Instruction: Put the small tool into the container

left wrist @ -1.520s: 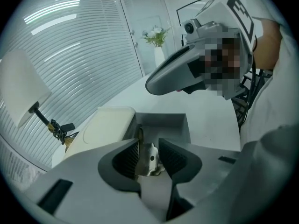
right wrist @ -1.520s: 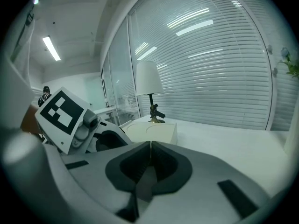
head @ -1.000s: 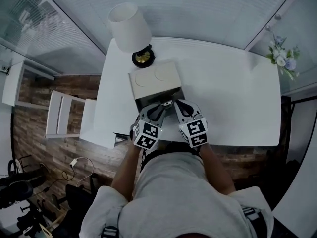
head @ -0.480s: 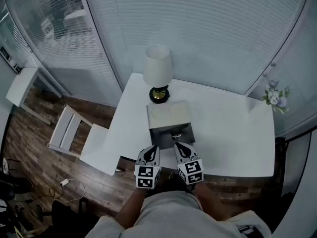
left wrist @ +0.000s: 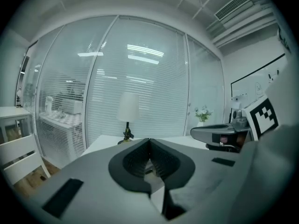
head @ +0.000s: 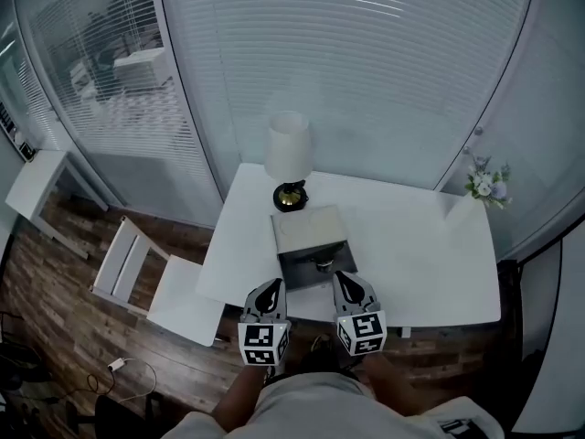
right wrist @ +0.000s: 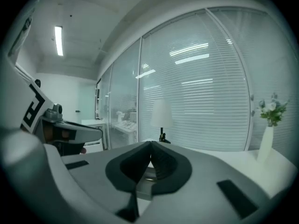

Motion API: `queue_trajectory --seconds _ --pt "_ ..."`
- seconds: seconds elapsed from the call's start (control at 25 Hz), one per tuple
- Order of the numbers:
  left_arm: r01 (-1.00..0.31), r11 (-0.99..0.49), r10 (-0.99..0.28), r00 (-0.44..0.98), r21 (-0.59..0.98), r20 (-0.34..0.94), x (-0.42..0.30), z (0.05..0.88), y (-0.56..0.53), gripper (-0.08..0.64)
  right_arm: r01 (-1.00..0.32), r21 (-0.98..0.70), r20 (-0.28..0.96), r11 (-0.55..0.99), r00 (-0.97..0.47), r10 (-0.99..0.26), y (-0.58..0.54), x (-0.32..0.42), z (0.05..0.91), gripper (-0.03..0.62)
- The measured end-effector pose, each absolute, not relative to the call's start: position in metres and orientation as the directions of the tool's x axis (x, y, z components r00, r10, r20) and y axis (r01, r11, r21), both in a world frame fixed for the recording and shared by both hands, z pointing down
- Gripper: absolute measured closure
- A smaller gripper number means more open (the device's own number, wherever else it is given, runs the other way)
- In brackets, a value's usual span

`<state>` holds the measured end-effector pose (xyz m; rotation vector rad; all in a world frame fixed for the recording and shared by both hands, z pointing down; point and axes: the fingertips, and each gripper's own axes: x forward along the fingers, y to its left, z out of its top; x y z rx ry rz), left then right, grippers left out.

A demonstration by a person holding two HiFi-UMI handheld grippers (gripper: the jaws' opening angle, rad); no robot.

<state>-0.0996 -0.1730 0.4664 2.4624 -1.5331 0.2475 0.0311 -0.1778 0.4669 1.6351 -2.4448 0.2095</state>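
Note:
A beige box container (head: 307,228) stands on the white table (head: 430,254), and its dark open front (head: 309,273) faces me. A small dark tool (head: 324,264) shows in that opening; I cannot make out its details. My left gripper (head: 271,286) and right gripper (head: 345,278) hover side by side over the table's near edge, short of the container. Both are shut with nothing between the jaws. In the left gripper view the left gripper (left wrist: 149,140) has its pads pressed together, and the right gripper (right wrist: 151,144) looks the same in its own view.
A white-shaded lamp (head: 288,154) stands right behind the container. A vase of flowers (head: 482,187) sits at the table's far right corner. A white chair (head: 137,263) stands left of the table. Glass walls with blinds surround the table.
Both grippers have drawn back from the container's open front to the table's near edge. The head view has pulled away, so the table looks smaller.

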Motion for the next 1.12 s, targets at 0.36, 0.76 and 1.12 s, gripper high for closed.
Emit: queue_trajectory --seconds 0.36,0.76,1.12 --pt "-0.883 -0.464 -0.876 0.469 0.067 0.111 -0.104 0.409 -0.163 0.537 -0.948 0.022 0.091 0.316 -0.313 -0.945 -0.159 0.030 0.401 0.568" --pt "-0.884 -0.463 -0.881 0.467 0.067 0.078 -0.113 0.397 -0.160 0.537 -0.960 0.037 0.056 0.278 -0.276 -0.960 -0.152 0.030 0.388 0.568" --pt "-0.889 -0.453 -0.889 0.456 0.065 0.049 -0.118 0.385 -0.162 0.537 -0.956 0.043 0.048 0.292 -0.290 -0.956 -0.156 0.024 0.385 0.568"
